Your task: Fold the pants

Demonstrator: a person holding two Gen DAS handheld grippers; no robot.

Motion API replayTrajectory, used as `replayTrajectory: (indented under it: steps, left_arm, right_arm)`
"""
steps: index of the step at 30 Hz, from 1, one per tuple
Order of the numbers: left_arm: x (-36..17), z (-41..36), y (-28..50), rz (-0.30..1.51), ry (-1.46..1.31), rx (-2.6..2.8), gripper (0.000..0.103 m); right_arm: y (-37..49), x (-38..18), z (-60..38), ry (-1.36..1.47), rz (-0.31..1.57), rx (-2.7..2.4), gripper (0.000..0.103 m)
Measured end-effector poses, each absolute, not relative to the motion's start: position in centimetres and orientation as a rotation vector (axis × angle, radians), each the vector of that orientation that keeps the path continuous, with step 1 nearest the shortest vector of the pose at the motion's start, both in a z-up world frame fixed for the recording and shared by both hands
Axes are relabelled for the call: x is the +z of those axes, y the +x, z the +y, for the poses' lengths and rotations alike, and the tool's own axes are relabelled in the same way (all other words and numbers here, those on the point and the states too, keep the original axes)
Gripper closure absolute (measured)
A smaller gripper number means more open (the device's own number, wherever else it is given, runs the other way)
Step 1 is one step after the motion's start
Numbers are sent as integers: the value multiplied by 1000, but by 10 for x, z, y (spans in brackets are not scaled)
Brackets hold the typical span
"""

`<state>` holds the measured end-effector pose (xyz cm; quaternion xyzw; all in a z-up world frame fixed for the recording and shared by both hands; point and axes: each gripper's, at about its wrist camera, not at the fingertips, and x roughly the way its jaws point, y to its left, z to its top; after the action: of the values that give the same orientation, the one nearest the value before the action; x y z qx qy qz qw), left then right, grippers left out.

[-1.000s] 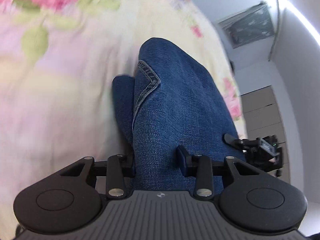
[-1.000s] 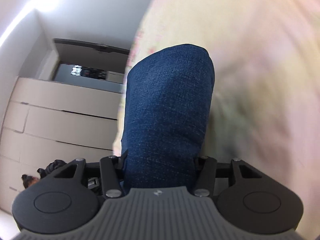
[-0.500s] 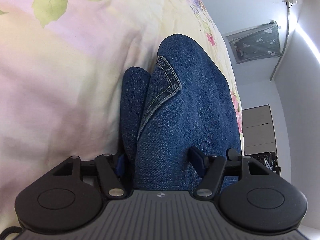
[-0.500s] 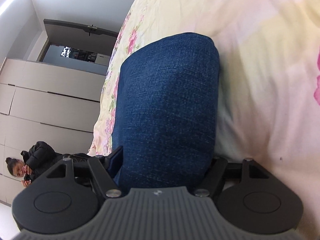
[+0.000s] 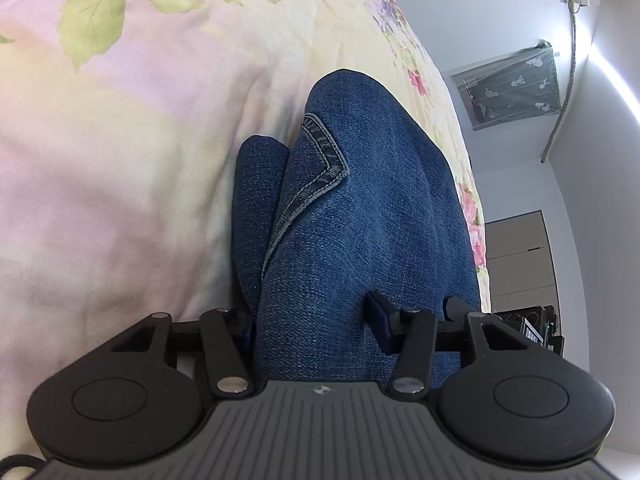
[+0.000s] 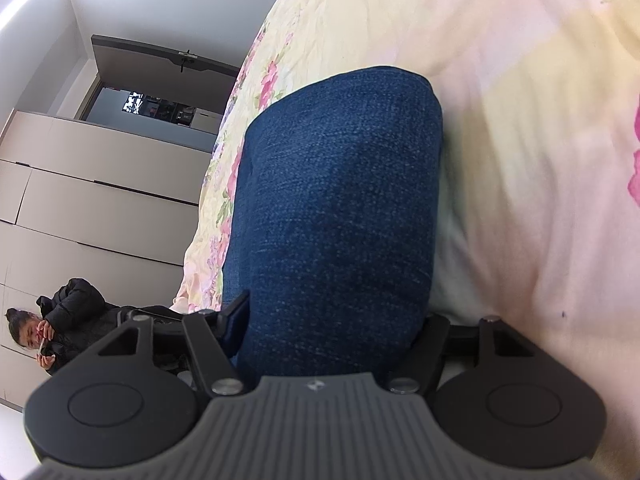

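Blue denim pants (image 5: 360, 216) lie folded in a thick bundle on a floral bedsheet (image 5: 120, 140). A stitched pocket seam (image 5: 320, 168) shows on top. My left gripper (image 5: 312, 320) has its jaws on either side of the near end of the bundle, with the denim filling the gap between them. In the right wrist view the same pants (image 6: 340, 208) run away from me as a smooth folded roll. My right gripper (image 6: 332, 324) likewise has the denim filling the gap between its jaws. Both sets of fingertips are partly hidden by the cloth.
The bed's far edge (image 5: 476, 240) drops off toward pale wardrobe doors (image 6: 100, 200) and a dark doorway (image 6: 160, 100). A person in a black jacket (image 6: 60, 320) sits low beside the bed. The other gripper's black body (image 5: 528, 328) shows past the pants.
Both grippers have lowered with the denim toward the bed and steadied. The jaws of both look a little wider apart around the bundle than one second ago.
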<state>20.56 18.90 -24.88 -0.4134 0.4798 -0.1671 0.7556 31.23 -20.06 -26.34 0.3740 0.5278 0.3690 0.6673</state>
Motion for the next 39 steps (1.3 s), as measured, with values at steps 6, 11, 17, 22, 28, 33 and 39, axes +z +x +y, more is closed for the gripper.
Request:
replayTrajectory:
  steps: [6,11,17,22,28,33,39]
  left_arm:
    - [-234,180,202,1032,-885,-351,51]
    - [-217,171,191,1016,-866,-381,51]
    - [-189,151,185,1002,-804,-392,51]
    - [-175,118,201,1011,-764,-448,51]
    - [-166,66,232,1031,-733,-534,51]
    - [-163,19,272,1045,-710,-592,51]
    - [-154,-31,328,1029,-658,-651,51]
  right_arm:
    - [308,-257,-204,853,1161,840,46]
    - [298,-241,-215,879,1108,866,49]
    - [279,-224,-233,904,1081,870,50]
    - [268,-209,-260,917,1058,853,50]
    - [268,-190,-322,931,1021,804,50]
    - [285,-173,-372,893,995,766,50]
    - [324,-157,-434,880,961,711,50]
